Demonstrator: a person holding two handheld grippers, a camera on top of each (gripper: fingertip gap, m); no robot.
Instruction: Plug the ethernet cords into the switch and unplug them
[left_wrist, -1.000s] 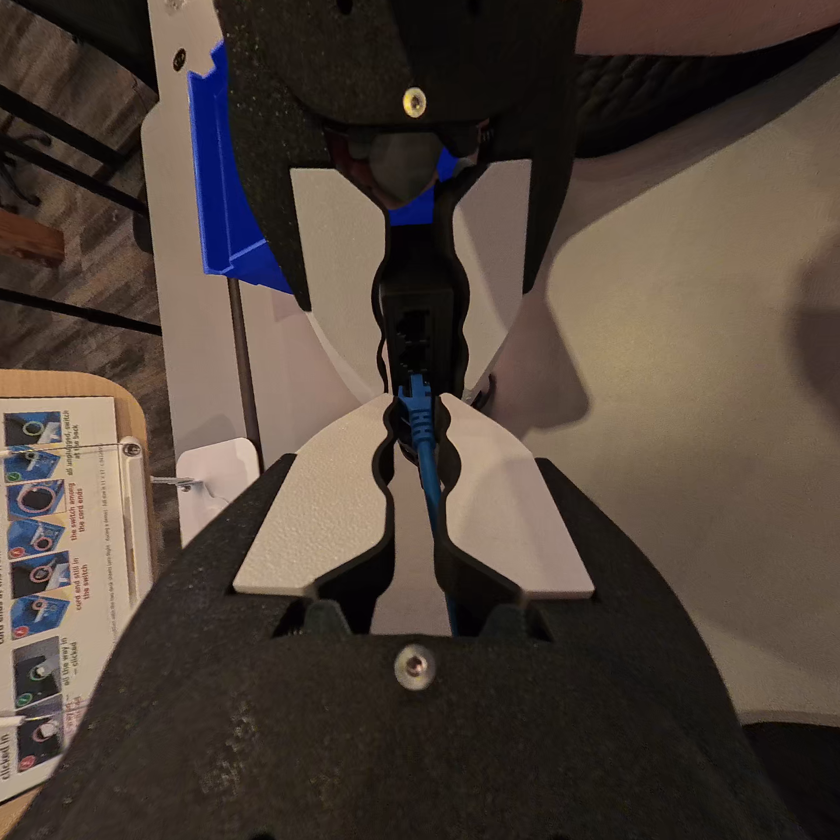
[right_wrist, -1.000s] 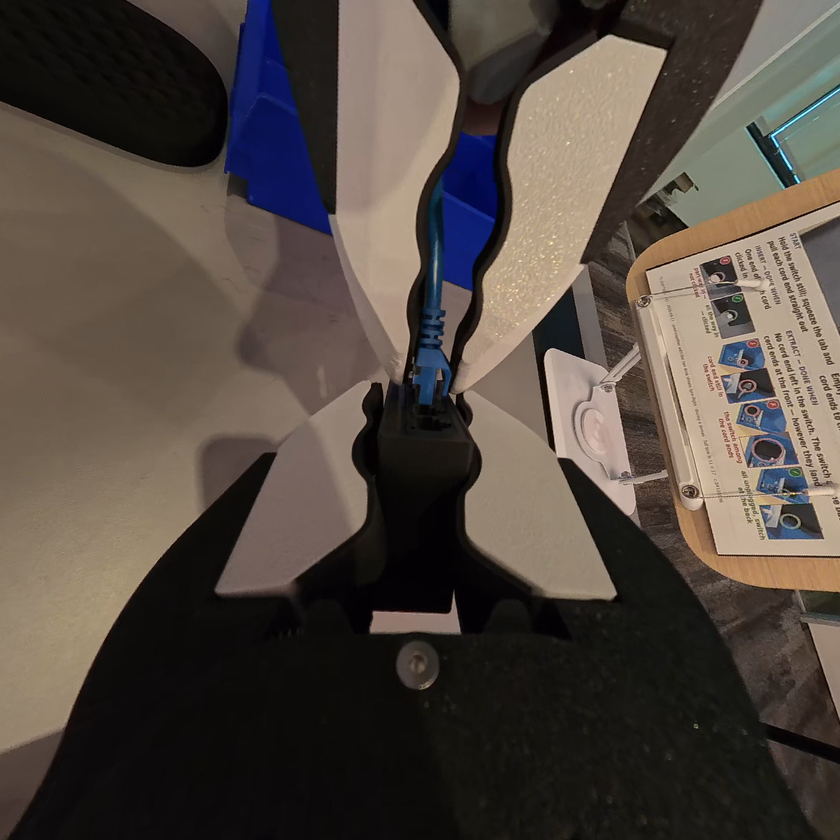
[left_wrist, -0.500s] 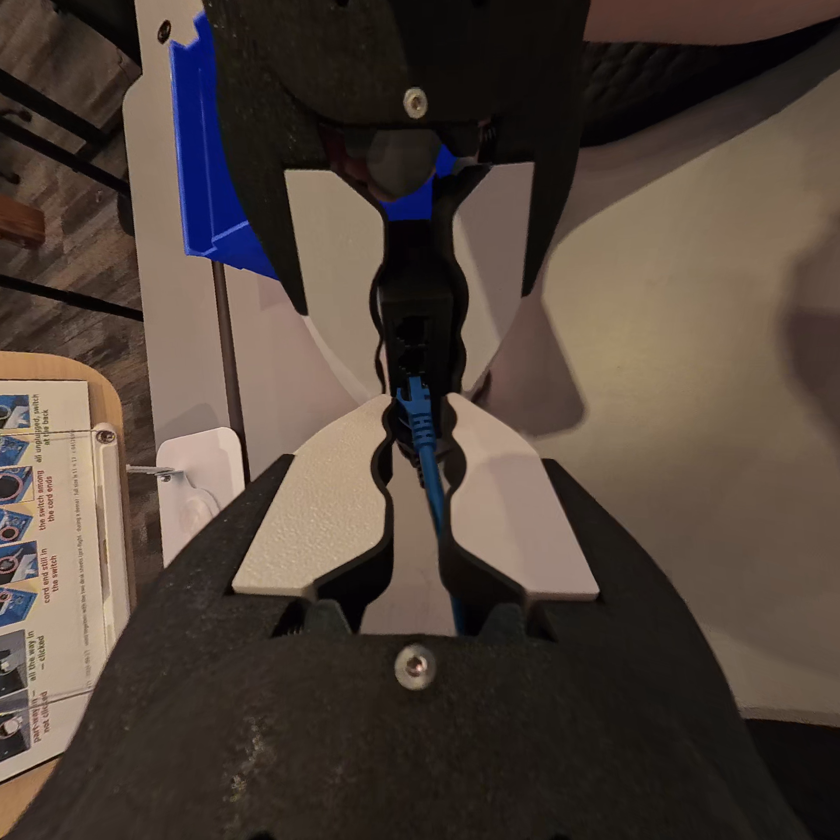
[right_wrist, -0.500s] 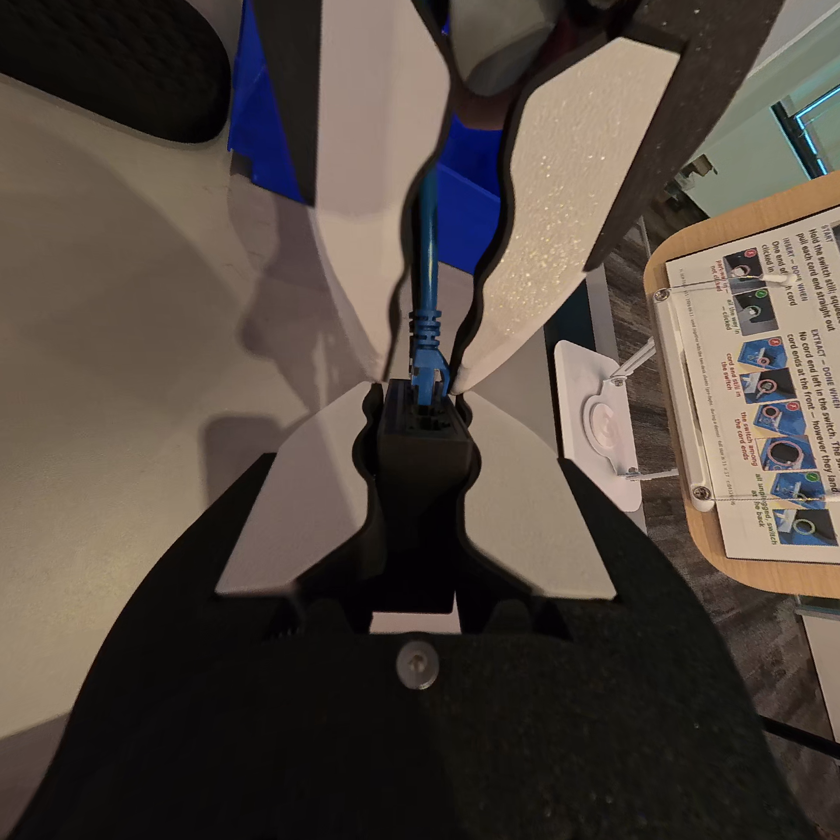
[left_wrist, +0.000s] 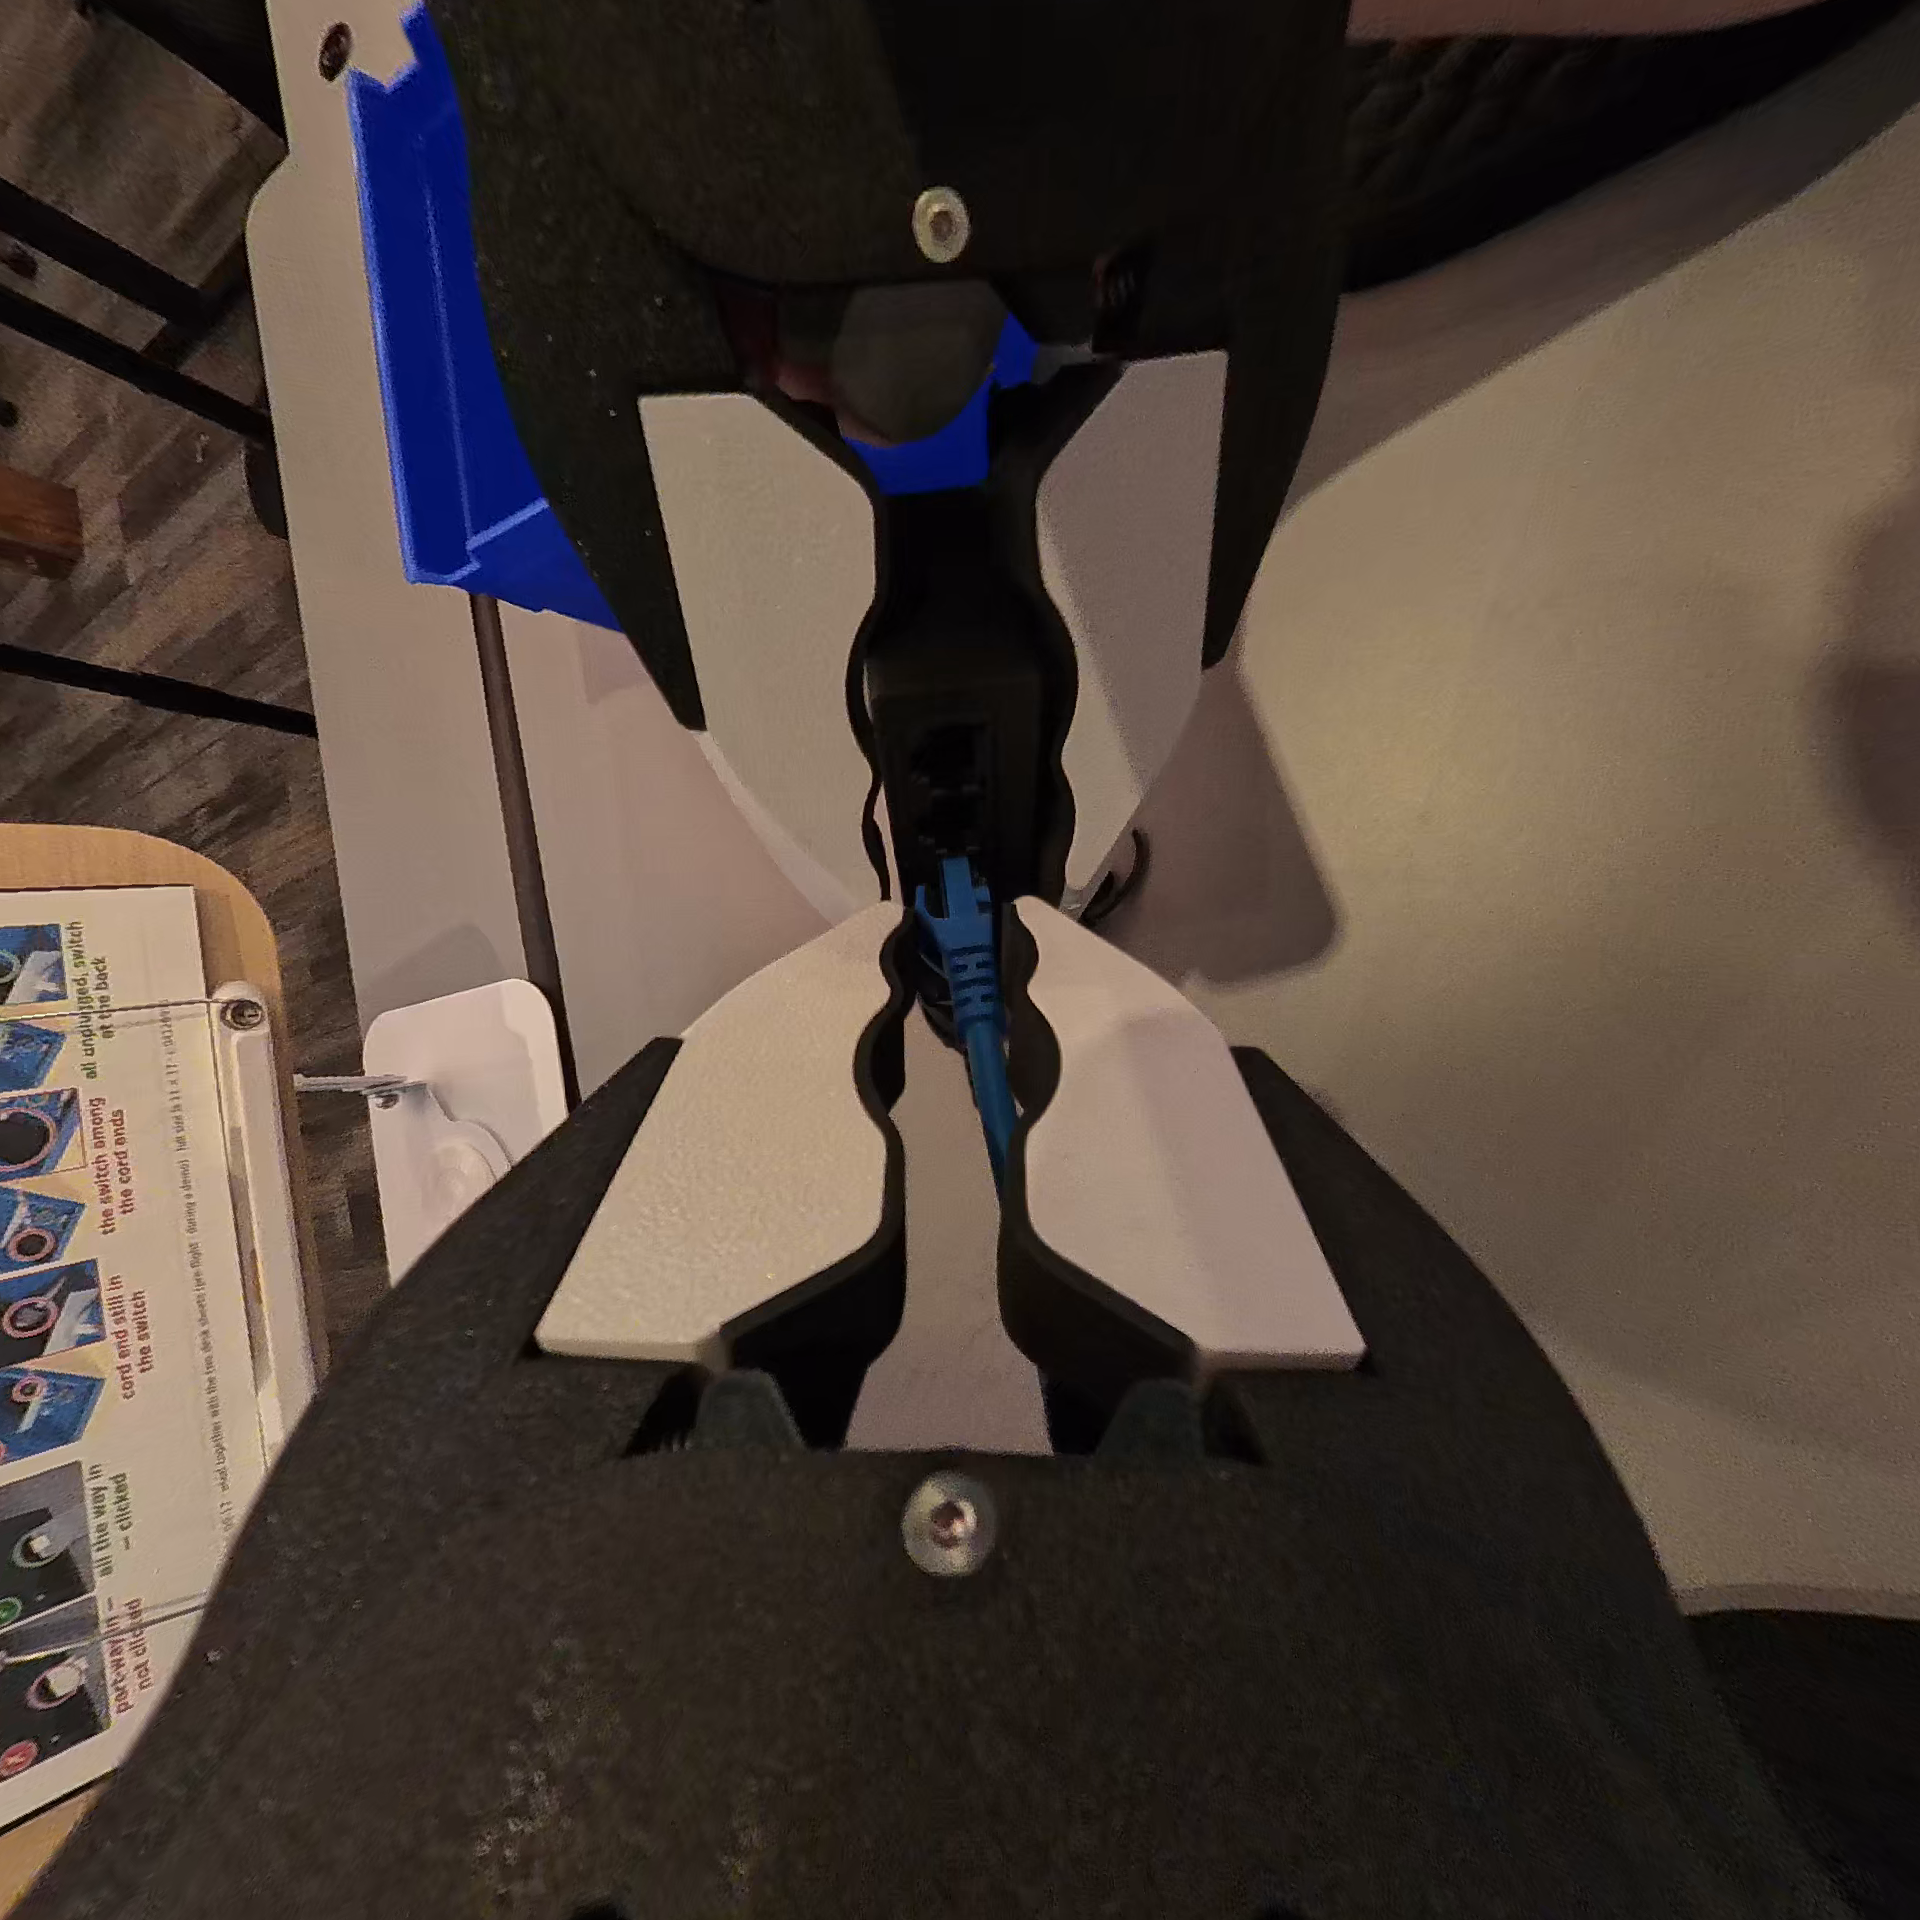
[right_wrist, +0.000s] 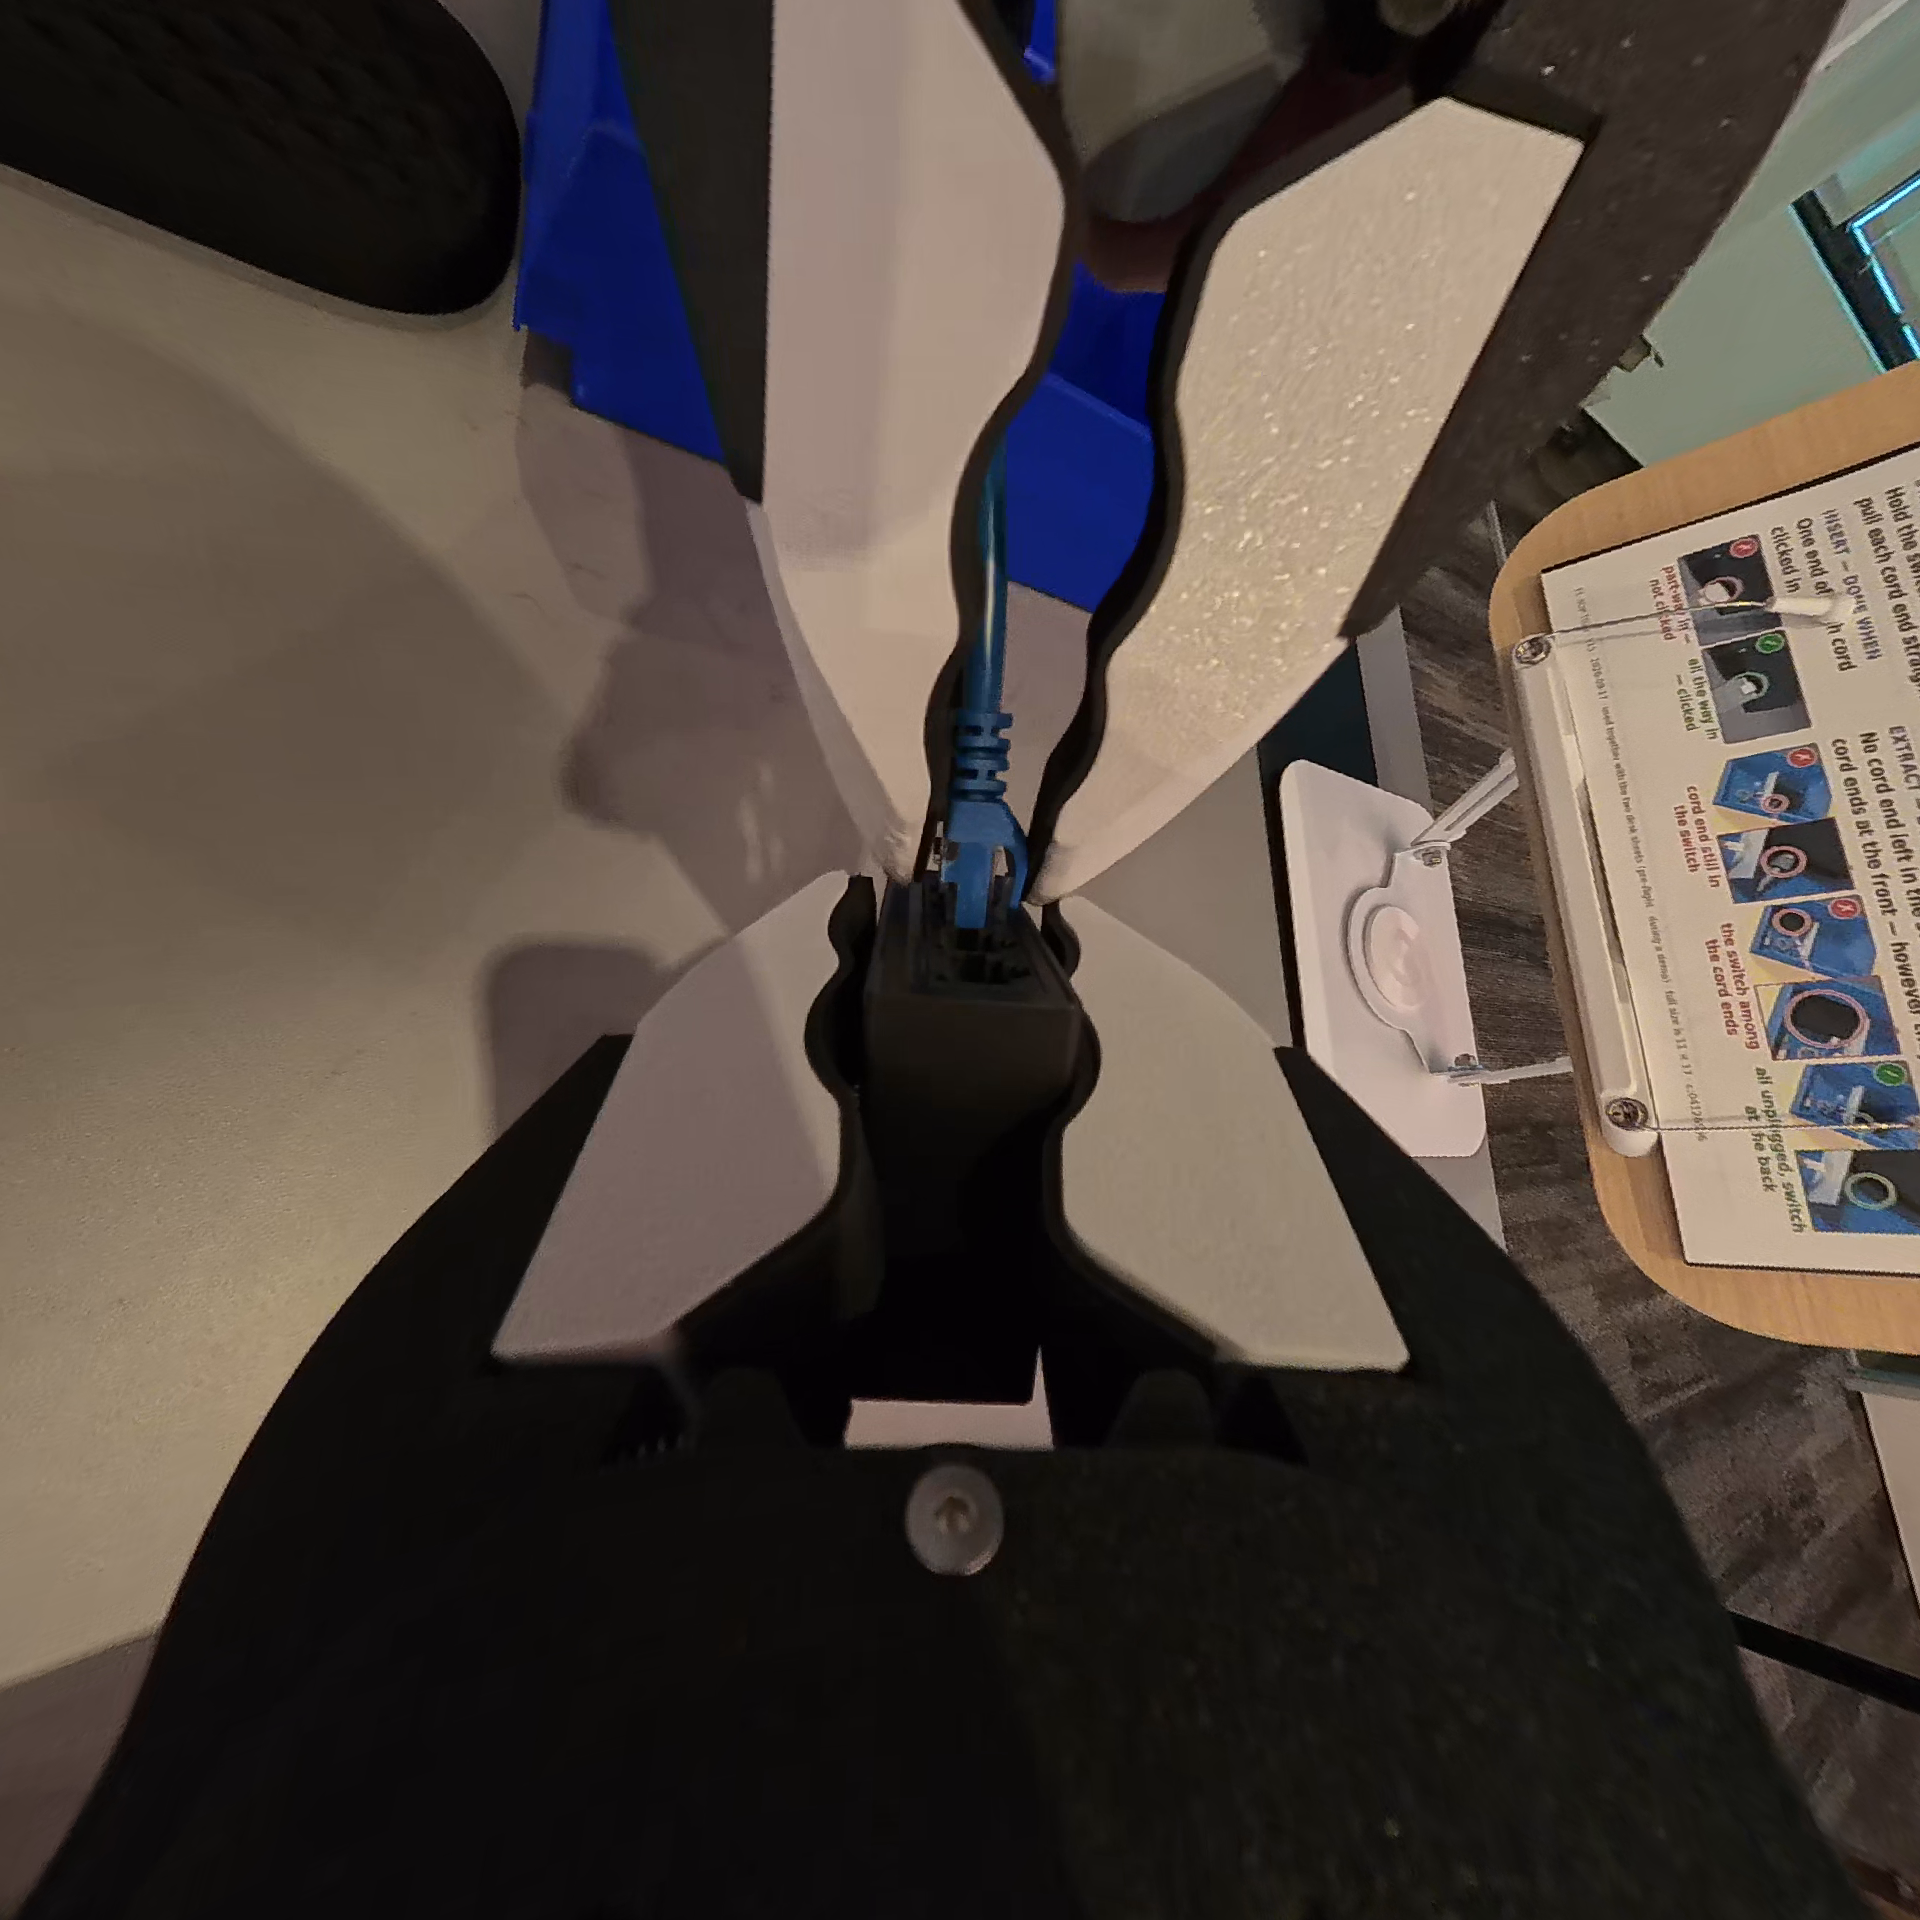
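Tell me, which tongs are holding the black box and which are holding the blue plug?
The right tongs clamp the black switch. The left tongs hold the blue ethernet plug, which is at the switch's end port.

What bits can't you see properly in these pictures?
- Back end of the black switch: right wrist view, buried between the right hand-held gripper's fingers.
- Plug tip of the blue cord: left wrist view, hidden inside the dark port.
- Rest of the cord: both views, behind the left hand-held gripper.
- Blue bin: left wrist view, largely covered by the other gripper.
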